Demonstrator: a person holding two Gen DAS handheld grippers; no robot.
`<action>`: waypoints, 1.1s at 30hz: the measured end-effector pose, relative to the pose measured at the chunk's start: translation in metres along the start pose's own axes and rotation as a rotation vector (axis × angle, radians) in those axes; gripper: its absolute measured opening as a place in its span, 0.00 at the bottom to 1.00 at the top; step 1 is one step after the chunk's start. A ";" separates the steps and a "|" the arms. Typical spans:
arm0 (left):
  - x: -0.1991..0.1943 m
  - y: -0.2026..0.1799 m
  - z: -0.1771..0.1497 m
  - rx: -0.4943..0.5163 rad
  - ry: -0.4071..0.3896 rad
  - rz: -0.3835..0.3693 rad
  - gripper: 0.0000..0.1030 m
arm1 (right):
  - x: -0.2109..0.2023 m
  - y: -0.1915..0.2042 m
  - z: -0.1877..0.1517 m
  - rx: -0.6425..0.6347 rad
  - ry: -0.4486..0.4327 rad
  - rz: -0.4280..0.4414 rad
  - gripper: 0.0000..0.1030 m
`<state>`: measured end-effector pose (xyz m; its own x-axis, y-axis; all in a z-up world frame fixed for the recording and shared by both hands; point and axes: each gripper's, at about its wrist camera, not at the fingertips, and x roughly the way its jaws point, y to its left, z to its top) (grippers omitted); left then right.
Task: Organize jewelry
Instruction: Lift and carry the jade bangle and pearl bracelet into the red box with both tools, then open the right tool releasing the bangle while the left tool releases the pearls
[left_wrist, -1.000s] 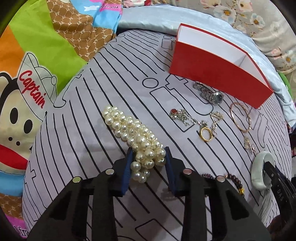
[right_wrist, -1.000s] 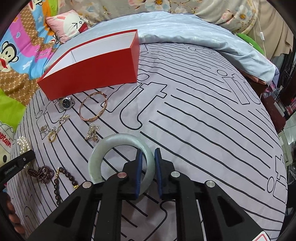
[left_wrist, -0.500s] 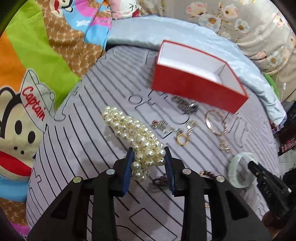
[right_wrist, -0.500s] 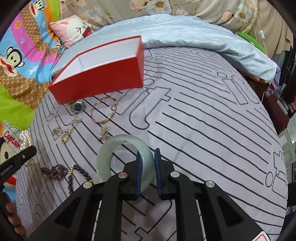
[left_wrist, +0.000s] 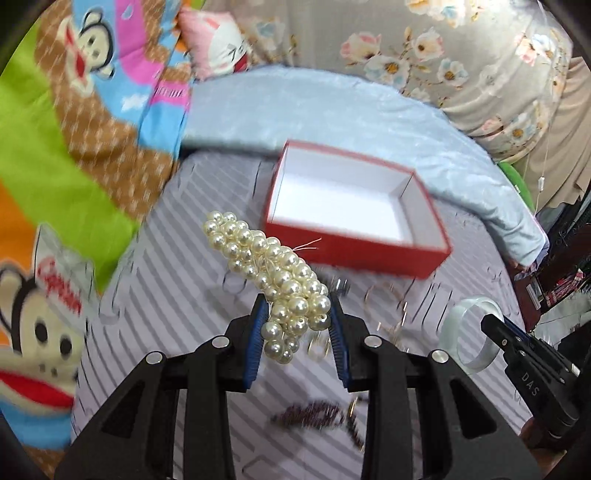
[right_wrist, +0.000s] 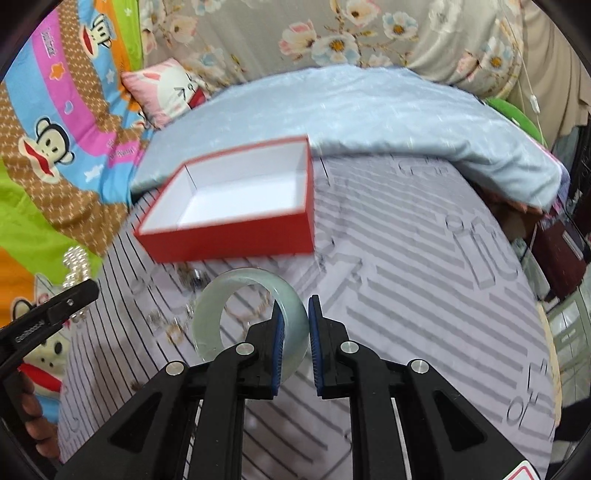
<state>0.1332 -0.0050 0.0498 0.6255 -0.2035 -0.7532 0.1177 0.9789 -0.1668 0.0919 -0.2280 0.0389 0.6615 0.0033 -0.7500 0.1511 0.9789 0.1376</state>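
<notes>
Pearl bracelet (left_wrist: 273, 273): clamped by left gripper (left_wrist: 298, 325).
Jade bangle (right_wrist: 255, 314): pinched by right gripper (right_wrist: 296, 328).
Red box (right_wrist: 236, 206): 11 o'clock.

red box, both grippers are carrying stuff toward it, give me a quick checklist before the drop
1. Left gripper grip on pearls: ok, the fingers clamp one end of the bundle, though most of it sticks out past them.
2. Right gripper grip on bangle: ok, the rim sits between the fingers.
3. Red box open: ok, no lid on it.
4. Box interior free: ok, only white lining shows.
5. Loads above the box: not ok, both appear short of its near wall.
6. Grippers apart from each other: ok, a gap shows in both views.
7. Jewelry left on the bedspread: cannot tell the pieces, they are blurred.
</notes>
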 end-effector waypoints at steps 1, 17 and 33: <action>0.001 -0.004 0.009 0.012 -0.018 0.000 0.30 | 0.002 0.000 0.008 -0.001 -0.008 0.007 0.12; 0.130 -0.033 0.123 0.069 -0.030 -0.002 0.30 | 0.129 0.019 0.136 -0.010 0.005 0.021 0.12; 0.188 -0.030 0.130 0.082 0.019 0.055 0.51 | 0.169 0.031 0.146 -0.051 0.020 -0.037 0.27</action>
<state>0.3476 -0.0709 -0.0043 0.6184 -0.1490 -0.7716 0.1470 0.9865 -0.0727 0.3155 -0.2270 0.0105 0.6413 -0.0291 -0.7668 0.1371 0.9875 0.0771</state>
